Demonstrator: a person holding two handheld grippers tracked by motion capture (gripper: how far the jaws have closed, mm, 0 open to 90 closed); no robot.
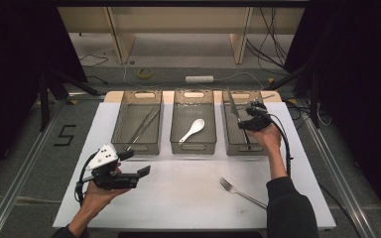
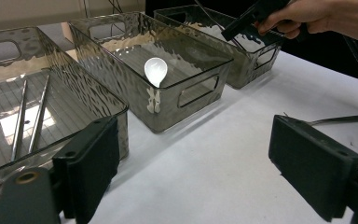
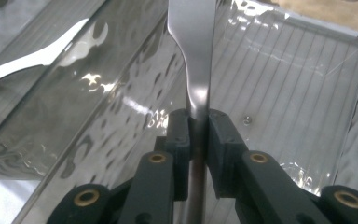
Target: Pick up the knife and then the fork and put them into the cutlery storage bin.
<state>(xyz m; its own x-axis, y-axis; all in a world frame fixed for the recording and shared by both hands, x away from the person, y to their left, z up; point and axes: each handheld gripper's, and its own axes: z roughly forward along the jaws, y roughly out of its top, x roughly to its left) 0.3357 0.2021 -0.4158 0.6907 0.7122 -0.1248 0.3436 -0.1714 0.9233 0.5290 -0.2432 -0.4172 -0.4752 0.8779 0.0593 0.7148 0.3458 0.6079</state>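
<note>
Gripping a knife (image 3: 193,56), right gripper (image 3: 196,135) fingers closed (left gripper (image 2: 196,154) fingers wide apart)

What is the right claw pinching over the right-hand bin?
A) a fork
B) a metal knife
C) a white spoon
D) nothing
B: the right claw is shut on the metal knife, held above the right bin; the white spoon lies in the middle bin and the fork on the table.

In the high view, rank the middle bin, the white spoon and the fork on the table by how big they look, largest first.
1. middle bin
2. fork, clearly longer than the spoon
3. white spoon
</note>
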